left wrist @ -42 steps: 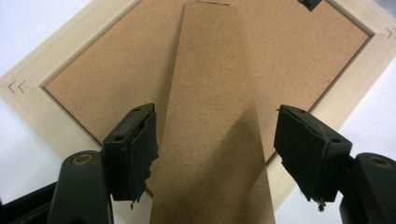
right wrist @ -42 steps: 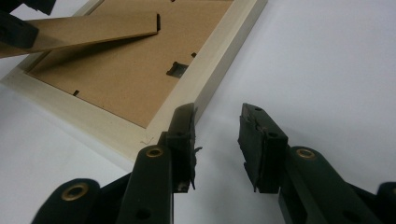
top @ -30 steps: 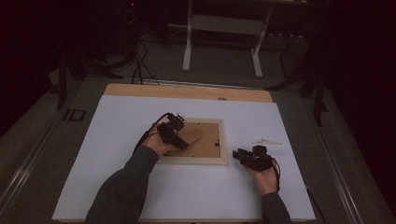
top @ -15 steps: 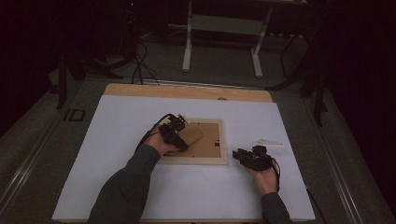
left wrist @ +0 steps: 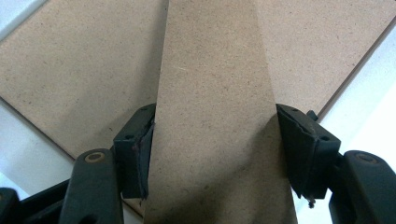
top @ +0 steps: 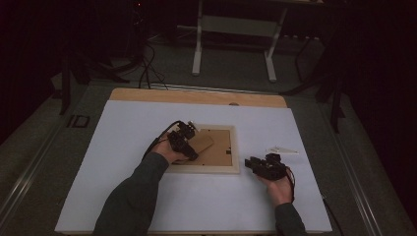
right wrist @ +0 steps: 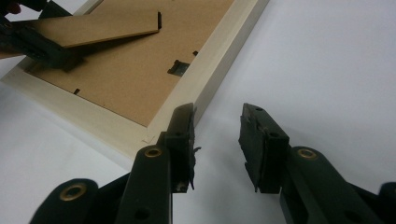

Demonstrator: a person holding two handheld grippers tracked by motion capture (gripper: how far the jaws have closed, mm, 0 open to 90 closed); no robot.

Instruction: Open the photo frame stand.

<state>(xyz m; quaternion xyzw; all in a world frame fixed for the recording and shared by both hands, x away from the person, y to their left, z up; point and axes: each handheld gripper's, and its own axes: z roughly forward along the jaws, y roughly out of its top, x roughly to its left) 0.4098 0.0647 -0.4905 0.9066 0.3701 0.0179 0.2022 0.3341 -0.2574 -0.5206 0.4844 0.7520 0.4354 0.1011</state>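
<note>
I see a frame (top: pixel 209 169) lying face down near the middle of the white table (top: pixel 123 147), its brown backing (top: pixel 219 152) upward. In the high view my left gripper (top: pixel 184 140) sits over the frame's 9 o'clock edge. A brown stand (top: pixel 202 142) lifts off the backing there and points toward 2 o'clock.

In the left gripper view the stand (left wrist: pixel 215 116) runs up between the jaws from 6 to 12 o'clock. The left pad meets its edge; the right pad stands just beside the other edge, and I cannot tell whether it touches. These jaws have just been closing in a little and remain wide, with the stand between them.

My right gripper (top: pixel 255 164) rests on the table just off the frame's 4 o'clock corner. In the right gripper view the jaws (right wrist: pixel 217 140) stand half apart with only bare table between them. The left jaw lies just beside the frame's pale corner (right wrist: pixel 154 135); contact is not clear. At 10 o'clock in that view the stand (right wrist: pixel 93 28) tilts above the backing, held at its near end by the left gripper (right wrist: pixel 42 49).

A small white piece (top: pixel 281 150) lies at 1 o'clock from the right gripper, well apart from the frame.
</note>
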